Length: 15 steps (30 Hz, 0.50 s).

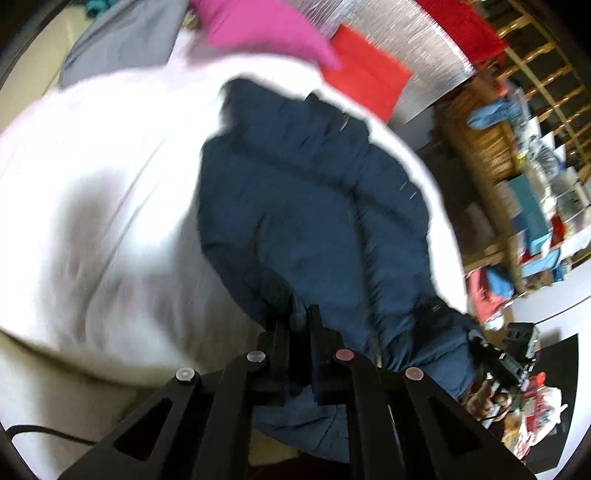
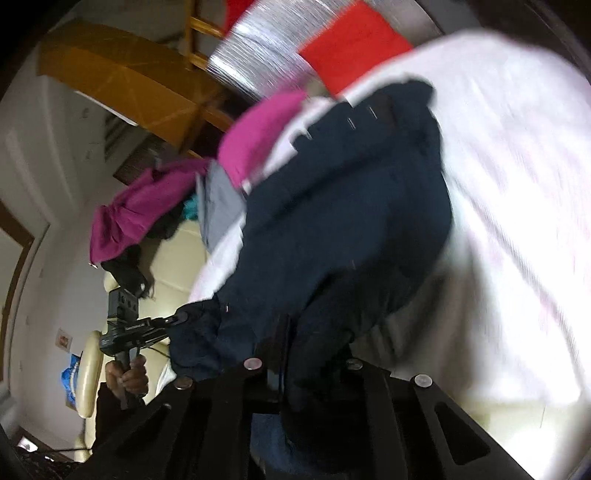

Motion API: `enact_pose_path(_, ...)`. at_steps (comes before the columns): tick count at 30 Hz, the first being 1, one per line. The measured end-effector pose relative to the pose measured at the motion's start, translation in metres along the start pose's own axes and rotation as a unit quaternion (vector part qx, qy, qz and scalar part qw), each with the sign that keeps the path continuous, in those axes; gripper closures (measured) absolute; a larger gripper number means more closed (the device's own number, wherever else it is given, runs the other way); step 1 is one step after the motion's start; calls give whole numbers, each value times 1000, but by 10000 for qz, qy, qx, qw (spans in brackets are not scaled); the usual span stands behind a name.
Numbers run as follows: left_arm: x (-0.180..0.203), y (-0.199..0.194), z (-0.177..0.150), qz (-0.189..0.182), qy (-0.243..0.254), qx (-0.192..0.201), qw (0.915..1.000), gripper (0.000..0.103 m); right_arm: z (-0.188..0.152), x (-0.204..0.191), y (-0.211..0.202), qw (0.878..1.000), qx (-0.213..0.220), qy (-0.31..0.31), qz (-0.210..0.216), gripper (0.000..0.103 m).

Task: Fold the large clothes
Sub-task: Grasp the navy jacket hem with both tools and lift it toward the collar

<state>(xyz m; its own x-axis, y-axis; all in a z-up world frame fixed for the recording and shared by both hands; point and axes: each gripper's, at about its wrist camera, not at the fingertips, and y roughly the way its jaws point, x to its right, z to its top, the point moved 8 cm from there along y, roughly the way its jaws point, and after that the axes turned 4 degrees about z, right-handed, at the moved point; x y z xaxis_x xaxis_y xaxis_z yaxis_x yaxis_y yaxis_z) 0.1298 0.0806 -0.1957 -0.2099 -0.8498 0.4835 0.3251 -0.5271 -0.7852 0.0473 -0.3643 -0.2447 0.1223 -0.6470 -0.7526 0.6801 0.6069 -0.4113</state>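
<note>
A white sheet (image 1: 103, 192) is spread wide, and on it a navy padded jacket (image 1: 295, 192) is lying, its near edge lifted. The left gripper (image 1: 297, 317) is clamped on this edge, and the right gripper (image 2: 284, 332) is clamped on it at another place. Pink cloth (image 1: 258, 26) is seen behind.
</note>
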Motion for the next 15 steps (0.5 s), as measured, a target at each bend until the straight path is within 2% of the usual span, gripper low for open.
enact_pose_path(5, 19, -16, 66, -209, 77, 392, 9990, 94, 68, -4, -5, 9980, 618, 34, 88, 90)
enact_pose_path(8, 24, -5, 109, -232, 6, 524, 9984, 94, 108, -2, 1, 9958, 911, 90, 81, 90)
enact_pose_path(11, 19, 8, 150, -218, -62, 618, 9978, 94, 156, 0, 23, 9932, 1158, 113, -19, 90)
enact_pose_path(15, 17, 42, 203, -70, -146, 685, 9975, 94, 208, 17, 50, 9903, 1364, 222, -163, 90)
